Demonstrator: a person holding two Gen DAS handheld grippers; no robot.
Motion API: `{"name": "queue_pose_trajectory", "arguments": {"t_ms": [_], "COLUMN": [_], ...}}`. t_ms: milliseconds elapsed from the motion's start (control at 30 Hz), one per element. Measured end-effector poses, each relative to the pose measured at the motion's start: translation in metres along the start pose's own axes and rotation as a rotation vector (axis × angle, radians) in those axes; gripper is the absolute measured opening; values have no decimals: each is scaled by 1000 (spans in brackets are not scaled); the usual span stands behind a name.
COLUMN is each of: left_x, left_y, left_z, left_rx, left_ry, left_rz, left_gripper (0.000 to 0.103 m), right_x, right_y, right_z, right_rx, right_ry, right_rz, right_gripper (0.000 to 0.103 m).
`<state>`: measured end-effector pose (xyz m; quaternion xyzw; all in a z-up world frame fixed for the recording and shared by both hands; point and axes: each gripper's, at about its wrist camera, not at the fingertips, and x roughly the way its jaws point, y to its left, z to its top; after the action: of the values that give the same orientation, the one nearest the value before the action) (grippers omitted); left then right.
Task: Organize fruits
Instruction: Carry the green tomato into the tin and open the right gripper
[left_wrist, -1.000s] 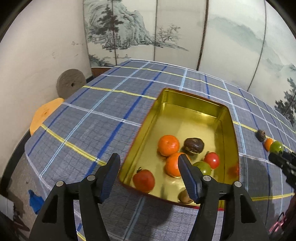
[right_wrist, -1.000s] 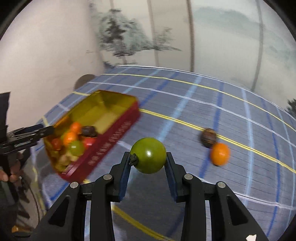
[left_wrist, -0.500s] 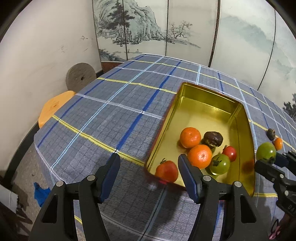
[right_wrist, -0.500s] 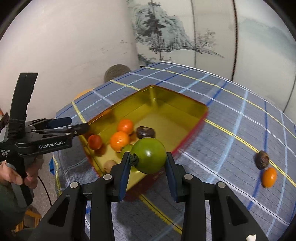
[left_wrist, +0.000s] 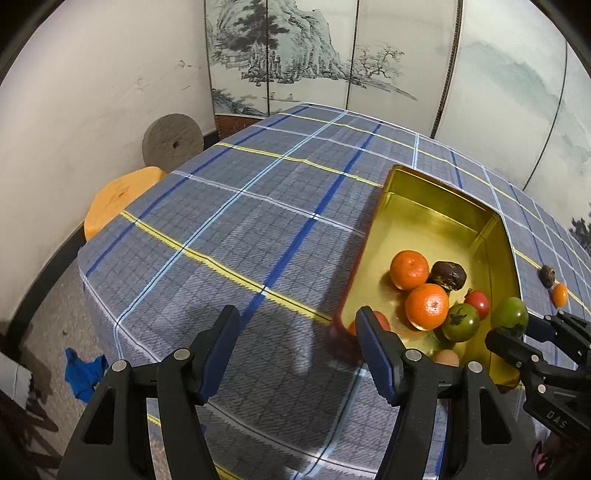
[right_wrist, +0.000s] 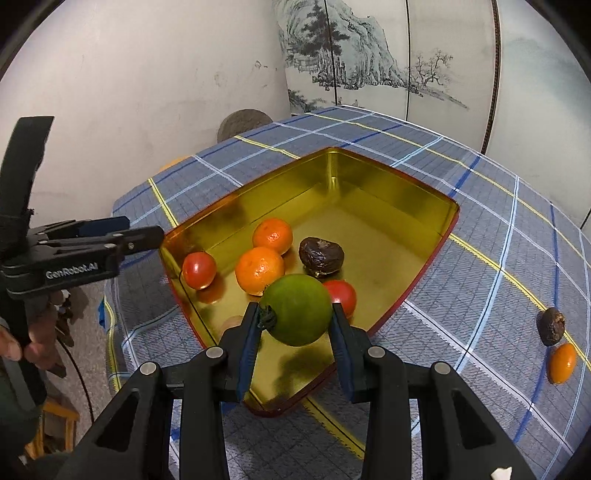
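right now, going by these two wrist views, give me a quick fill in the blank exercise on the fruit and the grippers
1. The right gripper is shut on a ____ tomato.
2. Inside the gold tin lie ____ oranges.
3. The left gripper holds ____.
4. On the cloth outside the tin, beside the small orange fruit, lies a dark ____ fruit.

Missing words: green; two; nothing; brown

Blue plaid tablecloth (right_wrist: 480, 229) covers the table, and on it sits a gold tin (right_wrist: 388, 206), open. Well off to the tin's right, a dark wrinkled fruit (right_wrist: 551, 326) and a small orange (right_wrist: 562, 363) lie touching.
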<state>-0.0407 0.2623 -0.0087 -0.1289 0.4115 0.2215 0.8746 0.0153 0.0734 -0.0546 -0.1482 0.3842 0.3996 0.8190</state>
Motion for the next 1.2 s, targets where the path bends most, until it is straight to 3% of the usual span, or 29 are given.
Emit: {"name": "queue_pose_trajectory", "arguments": {"t_ms": [967,1200], "left_x": [-1,-7], "left_y": [13,1], "left_z": [-7,-9], "left_rx": [-38,-18], "left_ry": [20,11], "left_rz": [-19,-30], "left_gripper": [66,66], "right_x": [8,0], "right_y": [17,13], "right_z": [-4,-3], "right_rx": [-42,-20], "right_ry": [25,1], "right_rz": [-2,7], "right_gripper": [34,34]}}
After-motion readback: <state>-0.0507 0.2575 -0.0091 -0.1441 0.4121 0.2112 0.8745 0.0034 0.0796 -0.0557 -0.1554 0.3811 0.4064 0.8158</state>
